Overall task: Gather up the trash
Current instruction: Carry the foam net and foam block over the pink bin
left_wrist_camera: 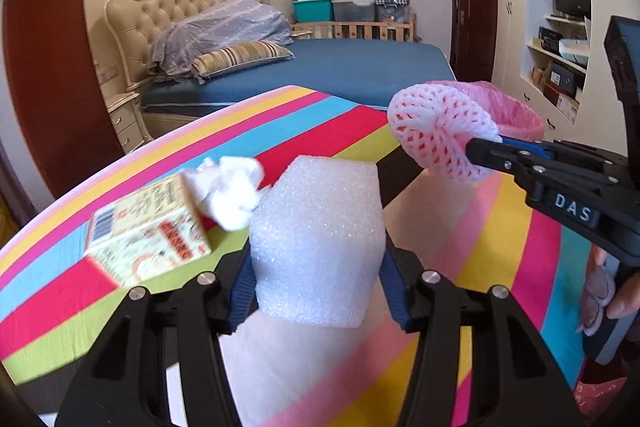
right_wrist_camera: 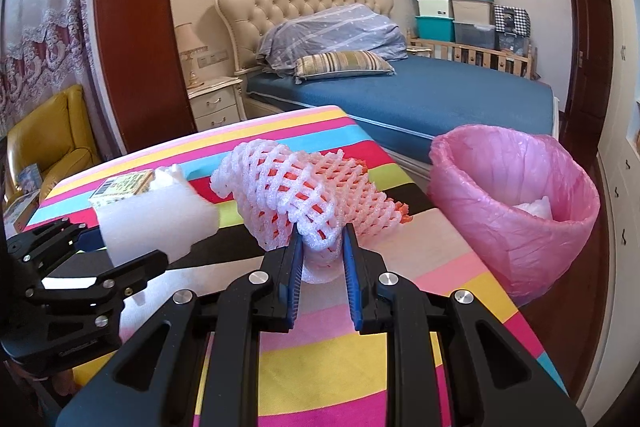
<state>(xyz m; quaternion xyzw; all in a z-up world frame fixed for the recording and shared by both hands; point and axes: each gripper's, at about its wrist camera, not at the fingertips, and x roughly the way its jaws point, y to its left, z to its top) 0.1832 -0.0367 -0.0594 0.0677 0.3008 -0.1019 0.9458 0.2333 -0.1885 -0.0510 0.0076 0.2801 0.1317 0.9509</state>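
Left gripper [left_wrist_camera: 316, 259]: we see its blue pads pressed on both sides of a white foam block [left_wrist_camera: 320, 239], which stands up between the black fingers and is lifted off the cloth.
Left gripper from the other side: in the right wrist view it [right_wrist_camera: 120, 247] comes in from the left edge with the same foam block [right_wrist_camera: 154, 219] at its tip.
Right gripper [right_wrist_camera: 320, 247]: we find its jaws narrow, nipping the lower fold of a pink-and-white foam fruit net [right_wrist_camera: 296, 195]; the rest of the net fans out above and beyond the fingertips.
Right gripper from the other side: in the left wrist view it [left_wrist_camera: 486, 151] reaches in from the right, the fruit net [left_wrist_camera: 436, 131] bunched at its tip, and a hand [left_wrist_camera: 616, 291] wraps the handle below.
Table [left_wrist_camera: 460, 239]: we see a cloth of bright stripes in pink, yellow, blue, red, green and black under both grippers.
Carton [left_wrist_camera: 148, 231]: a small printed box lies tilted on the cloth to the left of the foam block, blurred in this view.
Tissue [left_wrist_camera: 232, 195]: a crumpled white wad sits just beside the carton, touching its far corner as far as we can tell.
Bin [right_wrist_camera: 516, 211]: a round bin lined with a pink bag stands at the table's right edge, beyond the net; some white material lies inside it.
Room: a bed [right_wrist_camera: 420, 99] with a blue sheet stands behind the table.
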